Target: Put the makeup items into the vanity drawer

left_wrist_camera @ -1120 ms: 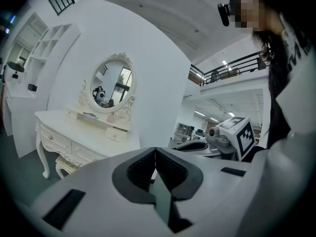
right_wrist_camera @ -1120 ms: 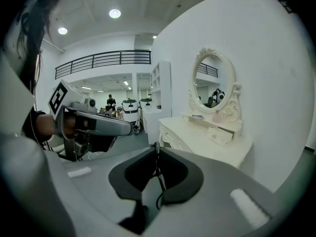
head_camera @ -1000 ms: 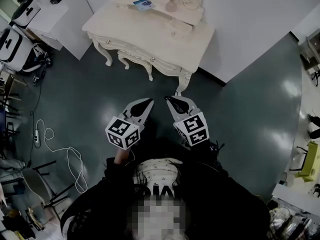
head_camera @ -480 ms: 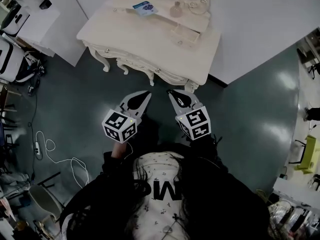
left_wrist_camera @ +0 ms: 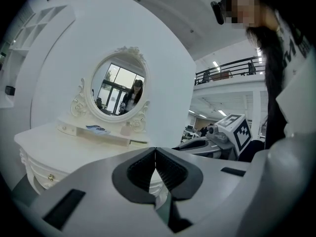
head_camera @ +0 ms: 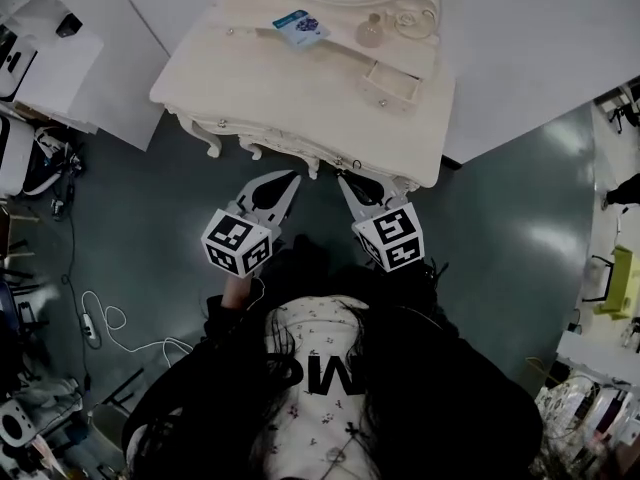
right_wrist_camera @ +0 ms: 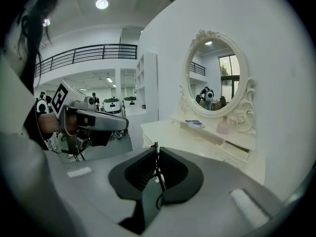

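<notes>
Left gripper (head_camera: 283, 182) and right gripper (head_camera: 350, 183) fingers closed, empty, at vanity table (head_camera: 290, 88) front edge; blue packet (head_camera: 300, 26), pink bottle (head_camera: 370, 33) straight ahead on rear shelf (head_camera: 335, 38); open drawer (head_camera: 397, 81) nearer right gripper.

1. The person's white shirt (head_camera: 312, 340) carries large dark letters at the near edge of the head view. A capital "M" is legible; the next letter is partly hidden by hair.
2. The cubes on the left claw (head_camera: 292, 177) and right claw (head_camera: 343, 179) bear only black-and-white square patterns, with no letters or numbers.
3. The print on the blue packet (head_camera: 300, 26), at the far side of the table (head_camera: 300, 98), is too small to read.
</notes>
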### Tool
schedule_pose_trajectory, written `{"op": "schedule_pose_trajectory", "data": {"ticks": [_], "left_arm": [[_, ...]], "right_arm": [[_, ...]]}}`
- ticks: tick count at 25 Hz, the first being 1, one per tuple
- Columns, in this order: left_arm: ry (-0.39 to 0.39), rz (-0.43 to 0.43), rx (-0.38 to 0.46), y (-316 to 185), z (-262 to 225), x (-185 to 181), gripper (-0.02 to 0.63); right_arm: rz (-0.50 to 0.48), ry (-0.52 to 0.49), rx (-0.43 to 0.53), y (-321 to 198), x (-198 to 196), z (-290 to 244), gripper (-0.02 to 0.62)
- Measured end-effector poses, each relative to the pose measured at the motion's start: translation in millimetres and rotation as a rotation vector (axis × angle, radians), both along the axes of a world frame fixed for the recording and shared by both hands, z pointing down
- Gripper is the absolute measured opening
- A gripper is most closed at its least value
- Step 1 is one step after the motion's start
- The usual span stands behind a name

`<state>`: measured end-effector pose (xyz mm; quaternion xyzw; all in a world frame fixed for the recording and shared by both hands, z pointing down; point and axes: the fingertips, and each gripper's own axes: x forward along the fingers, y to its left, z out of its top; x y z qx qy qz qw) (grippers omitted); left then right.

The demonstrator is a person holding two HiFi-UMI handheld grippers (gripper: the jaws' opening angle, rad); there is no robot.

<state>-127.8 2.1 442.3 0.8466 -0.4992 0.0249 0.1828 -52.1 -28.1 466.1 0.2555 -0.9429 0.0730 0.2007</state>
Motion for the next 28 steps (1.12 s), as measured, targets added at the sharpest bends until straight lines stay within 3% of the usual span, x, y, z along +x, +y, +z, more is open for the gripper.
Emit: {"op": "schedule_pose_trajectory", "data": {"ticks": [5,16,28], "left_arm": [[0.028,0.038,-0.017,-16.3,8.8,-10.1,0.0],[0.041,0.138,-0.057,-54.7,30.2,5.7,0.0],[-0.024,0.12,-0.064,-161.0,30.2,-4.5,0.0]], "right_arm": [[0.028,0.028,-0.016,-10.6,-9.1,7.2,0.032],[0.11,0.063,-0.046,-61.3,7.9,24.2,0.032],[0.137,0.065,-0.042,-184.0,18.6,29.6,0.032]]}}
